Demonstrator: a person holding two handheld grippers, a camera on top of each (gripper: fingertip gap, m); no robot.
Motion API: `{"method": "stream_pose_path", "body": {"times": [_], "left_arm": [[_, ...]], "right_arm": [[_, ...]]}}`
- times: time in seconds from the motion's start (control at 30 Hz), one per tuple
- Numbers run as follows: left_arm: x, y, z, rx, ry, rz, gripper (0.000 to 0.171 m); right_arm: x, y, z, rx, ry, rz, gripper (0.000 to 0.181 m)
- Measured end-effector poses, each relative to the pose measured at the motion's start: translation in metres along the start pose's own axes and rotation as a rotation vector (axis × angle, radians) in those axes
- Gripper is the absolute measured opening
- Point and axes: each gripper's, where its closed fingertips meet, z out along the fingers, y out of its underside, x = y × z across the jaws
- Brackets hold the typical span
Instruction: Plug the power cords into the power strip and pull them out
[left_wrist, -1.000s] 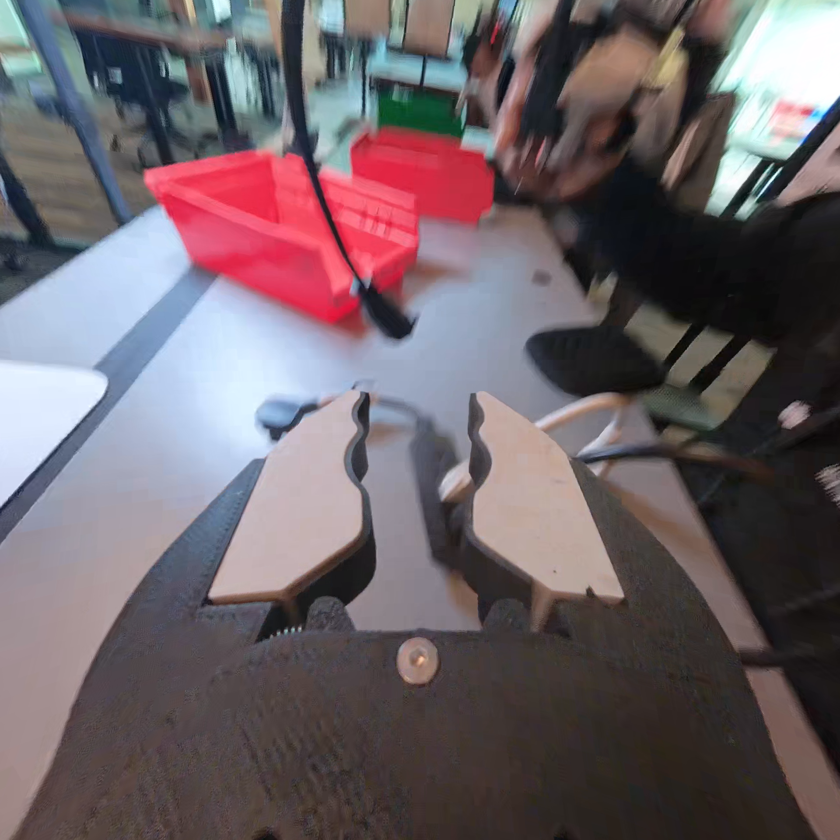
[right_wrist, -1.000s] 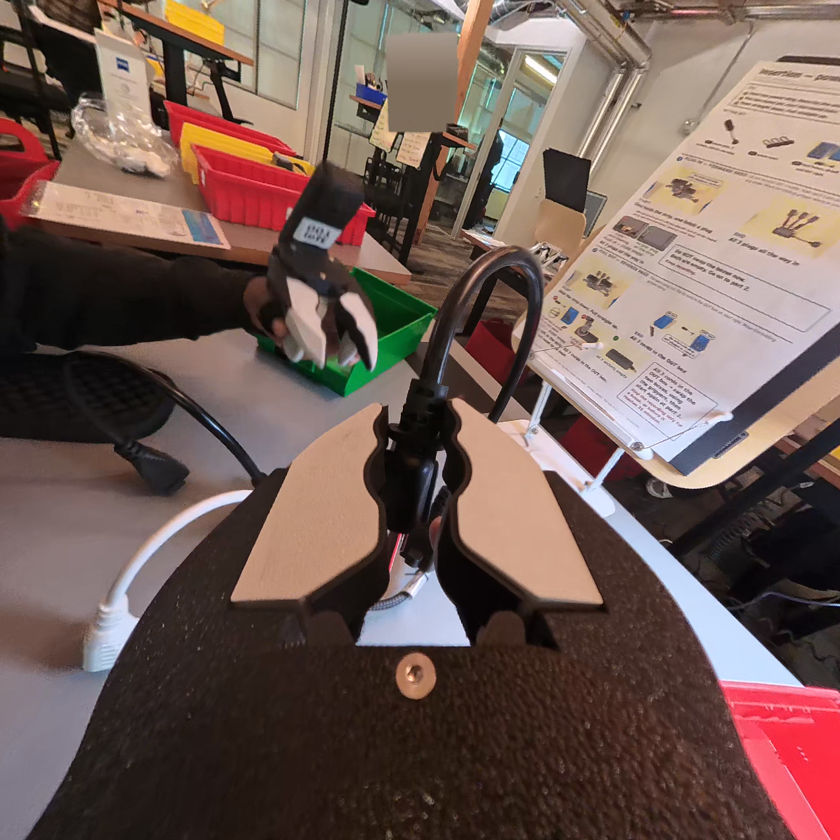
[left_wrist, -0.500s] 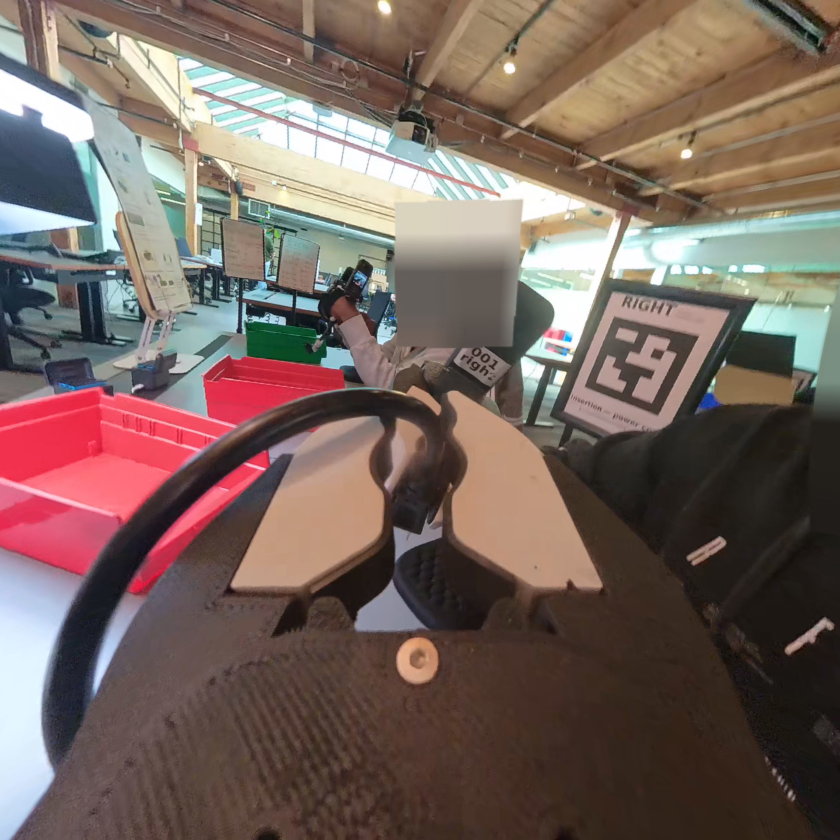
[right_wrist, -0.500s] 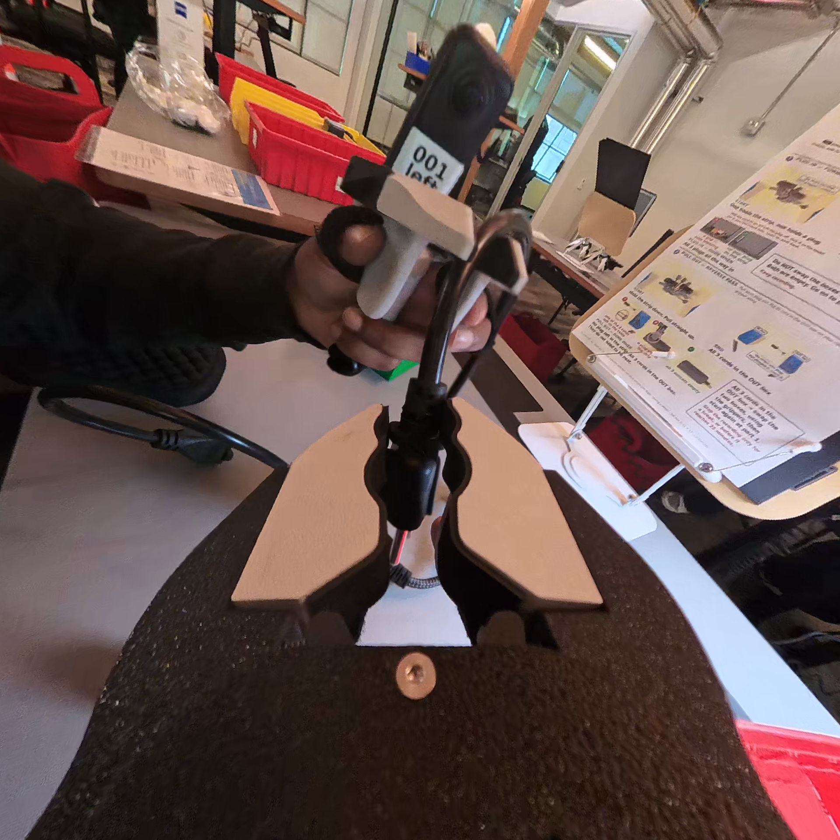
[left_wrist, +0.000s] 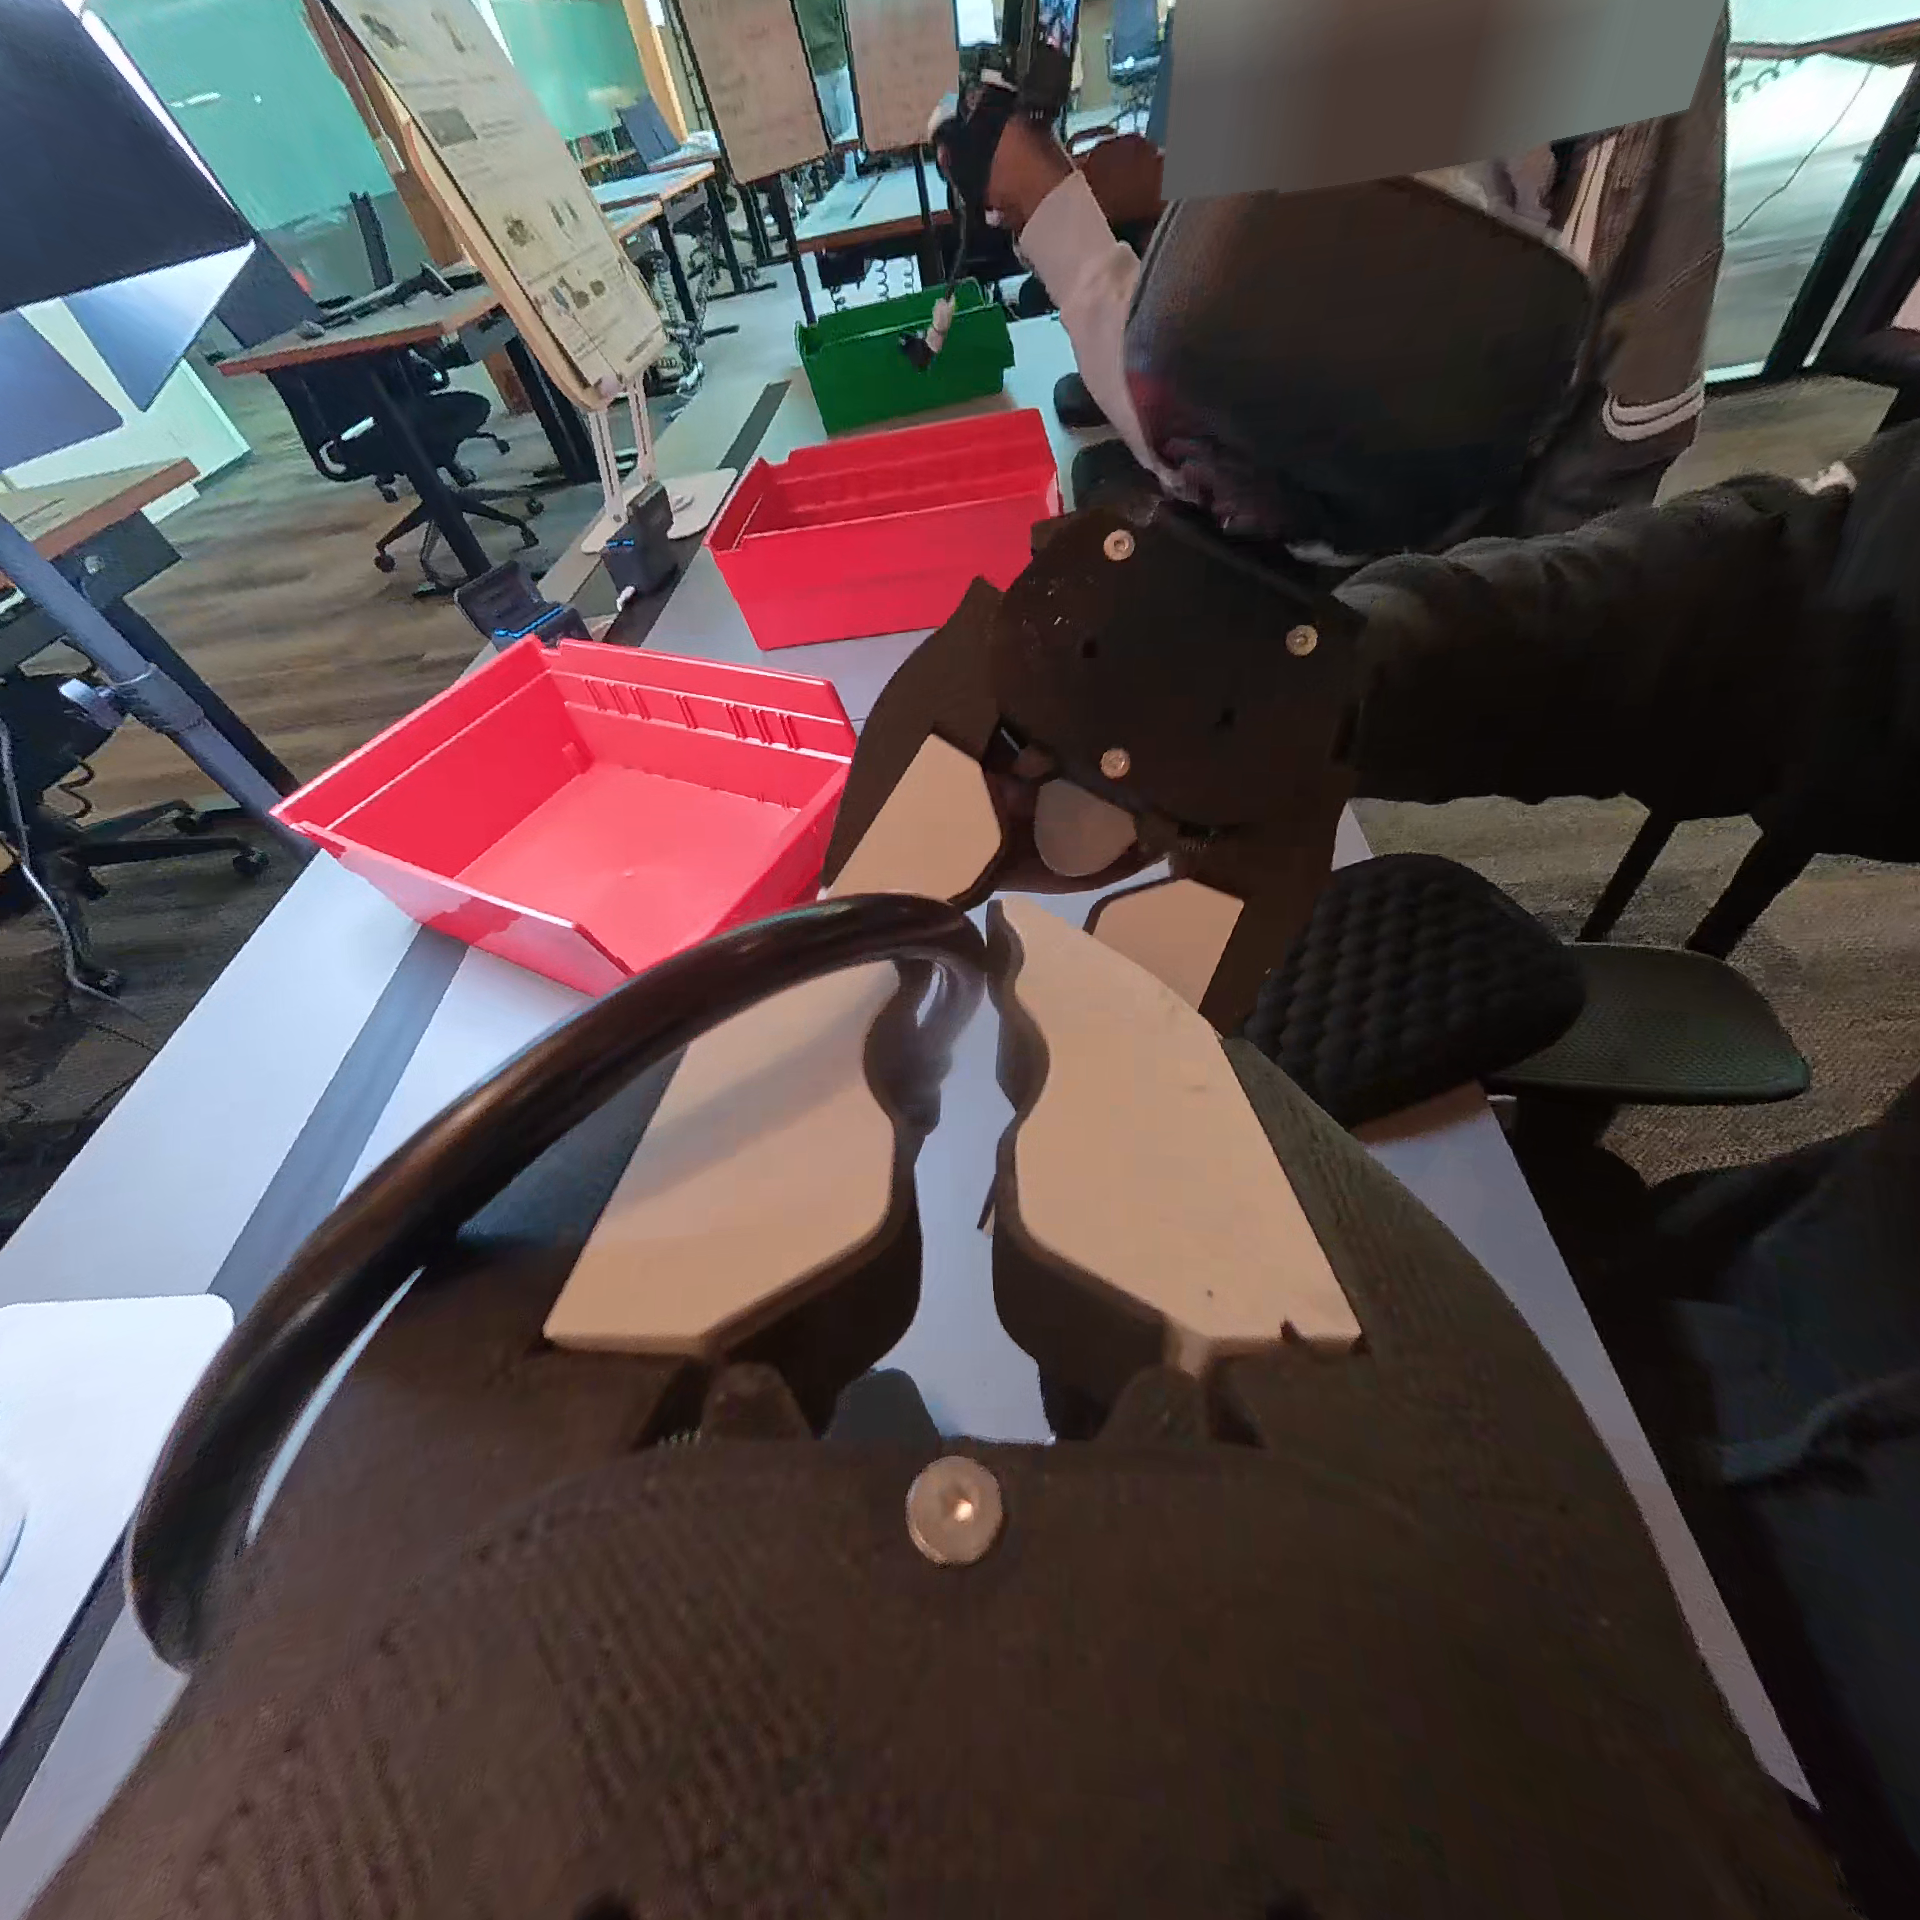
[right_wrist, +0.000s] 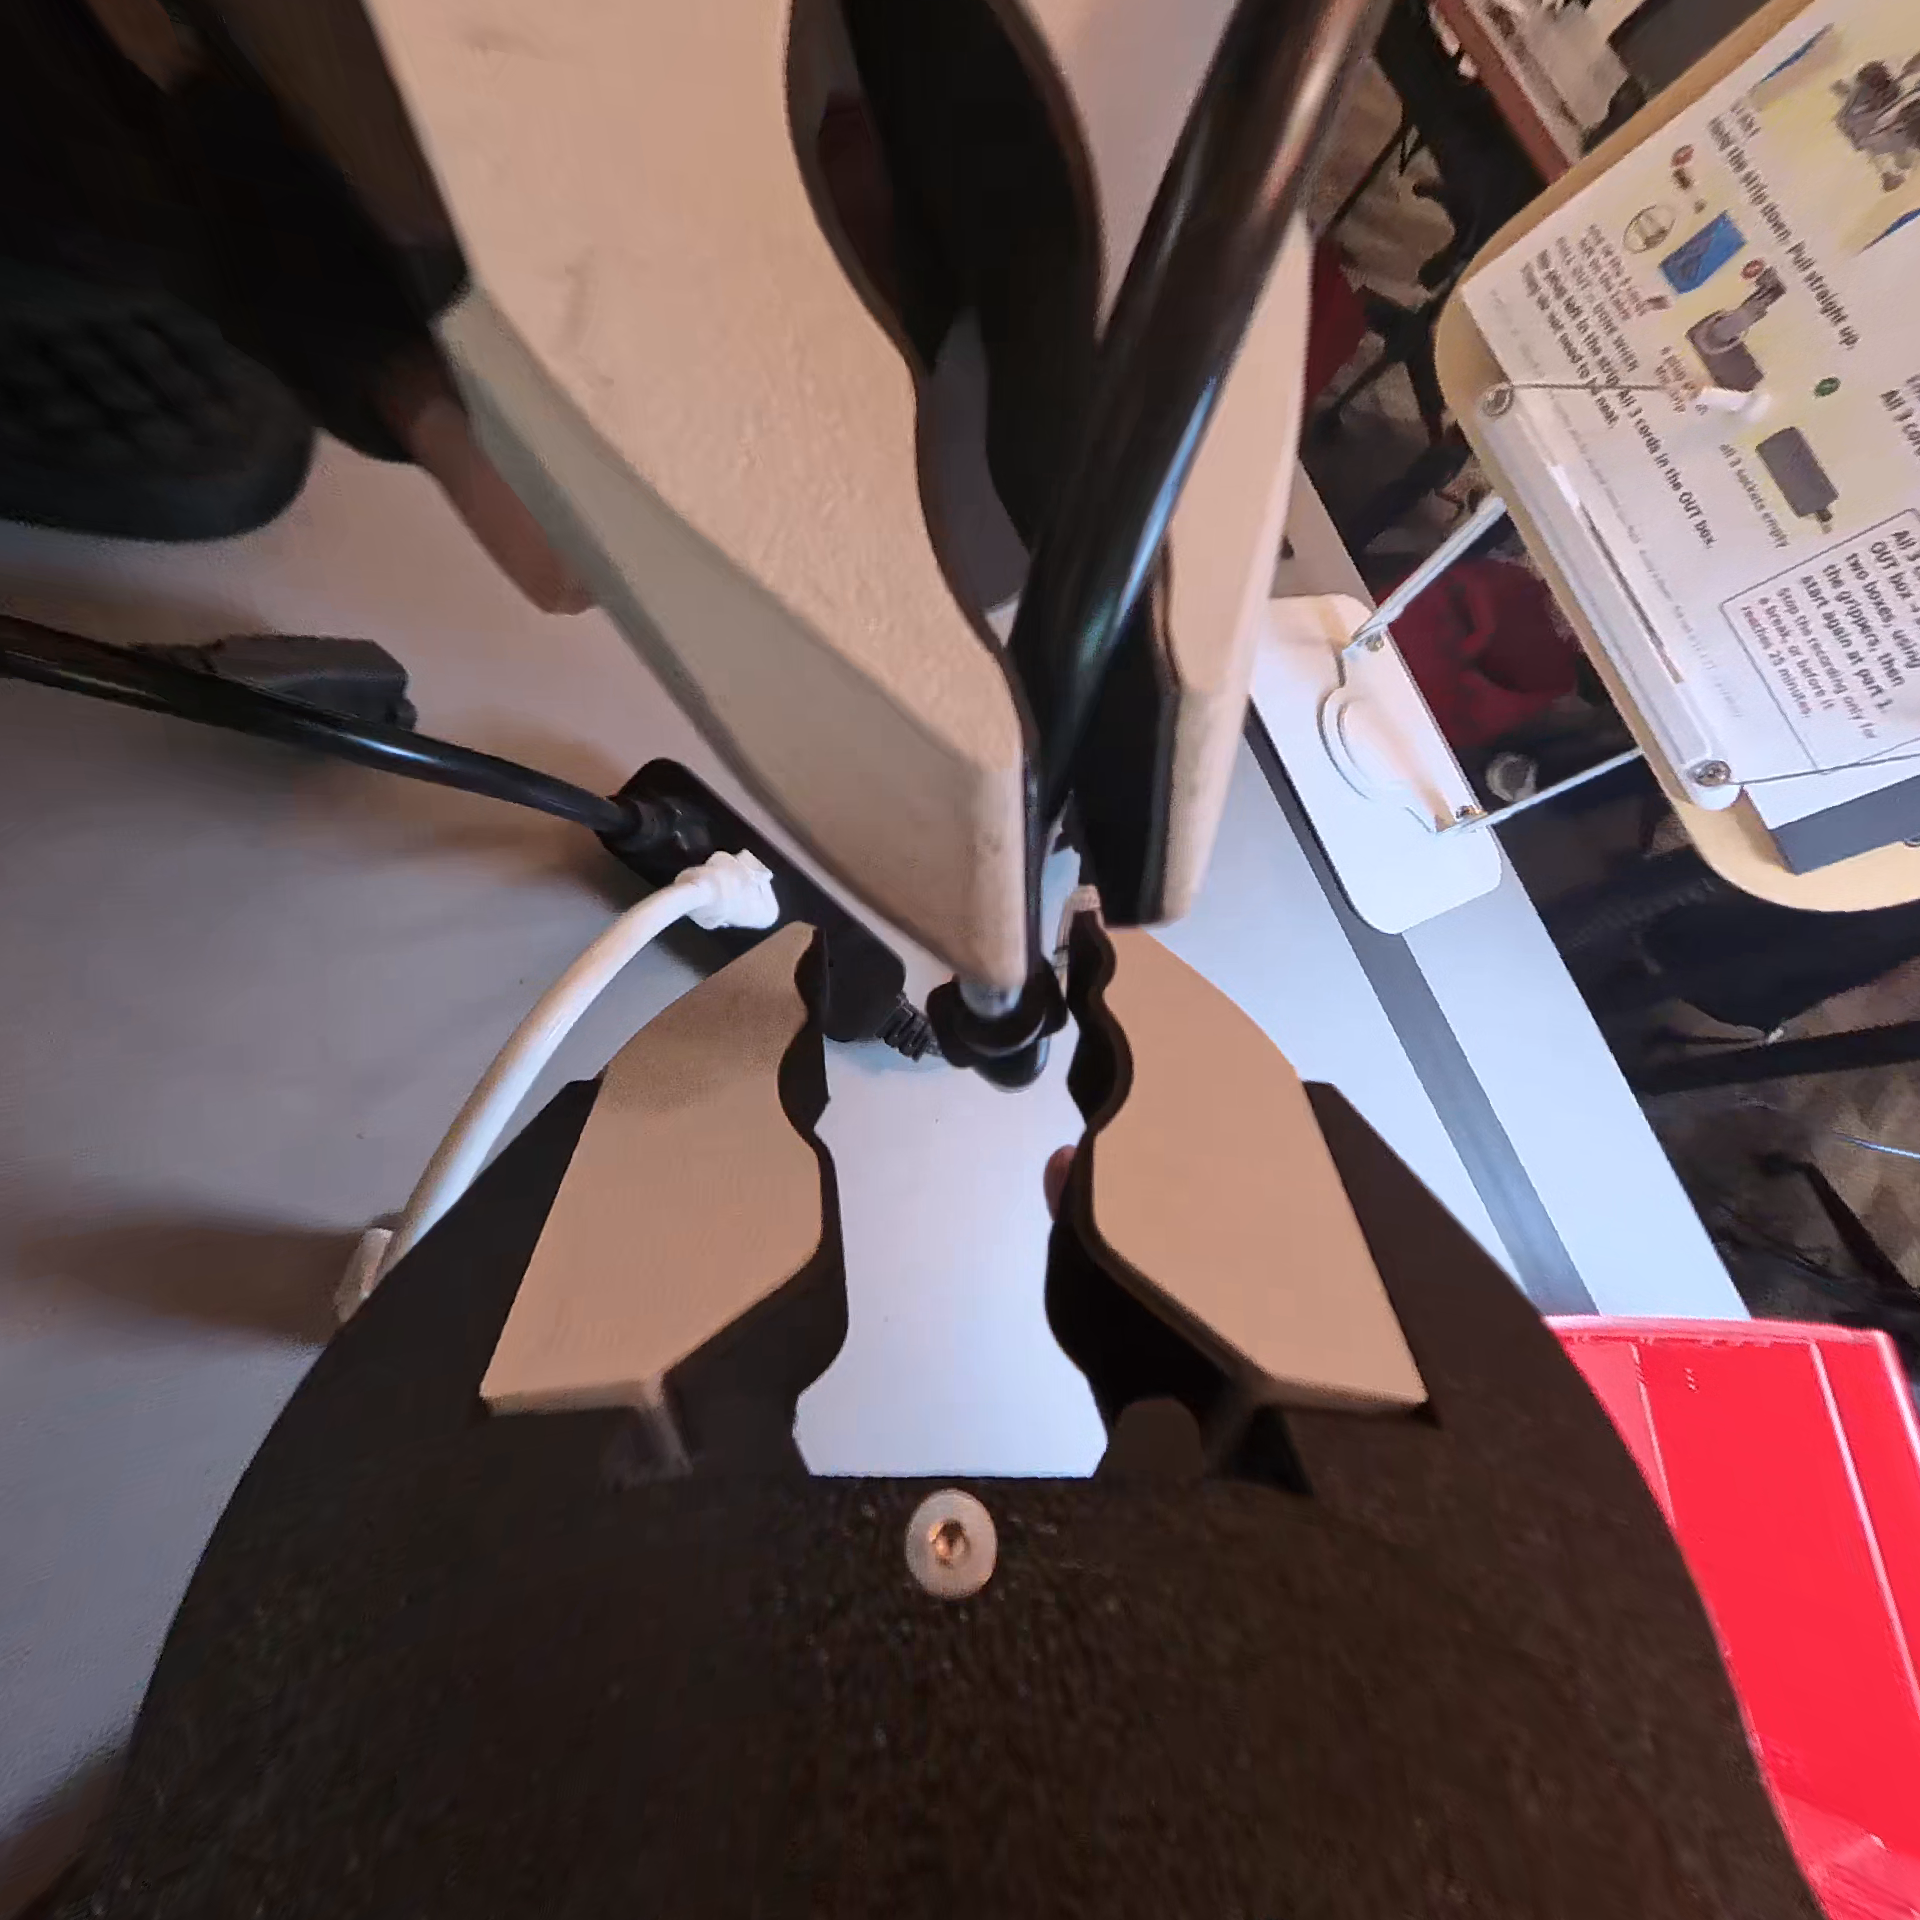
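My left gripper (left_wrist: 987, 935) is shut on a thick black power cord (left_wrist: 499, 1122), which loops out to the left and back under it. In the right wrist view the left gripper (right_wrist: 1049, 914) comes down from above and pinches that cord (right_wrist: 1132, 468) just above its black plug (right_wrist: 997, 1023). My right gripper (right_wrist: 945, 987) is open, with the plug between its fingertips and not squeezed. It also shows in the left wrist view (left_wrist: 1029, 883). A black power strip (right_wrist: 675, 821) lies just behind, with a white plug (right_wrist: 732, 888) and another black cord (right_wrist: 312, 738) at it.
Two red bins (left_wrist: 582, 821) (left_wrist: 883, 540) and a green bin (left_wrist: 894, 364) stand along the grey table (left_wrist: 208, 1091). An instruction board on a white stand (right_wrist: 1371, 790) is at the right, a red bin corner (right_wrist: 1766, 1558) at bottom right. A person's dark sleeve and chair (left_wrist: 1455, 987) are at the right.
My right gripper has opened and let go of the black plug. My left gripper stays shut on the cord, and both grippers have tipped down towards the table and power strip.
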Motion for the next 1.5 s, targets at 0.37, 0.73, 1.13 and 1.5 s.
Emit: {"method": "stream_pose_path", "body": {"times": [0.37, 0.73, 1.13, 1.5], "left_arm": [[0.005, 0.006, 0.002, -0.046, -0.017, 0.015, 0.010], [0.007, 0.014, 0.018, -0.051, 0.013, -0.037, 0.010], [-0.003, 0.039, 0.029, -0.117, 0.004, -0.070, 0.010], [-0.010, 0.060, 0.038, -0.184, -0.012, -0.092, 0.009]], "right_arm": [[-0.007, -0.005, 0.016, 0.052, 0.004, -0.032, 0.025], [-0.009, -0.004, 0.014, 0.152, -0.008, 0.025, 0.021], [-0.006, 0.025, 0.032, 0.080, 0.000, 0.022, 0.021], [0.000, 0.052, 0.047, 0.050, 0.020, 0.035, 0.021]]}}
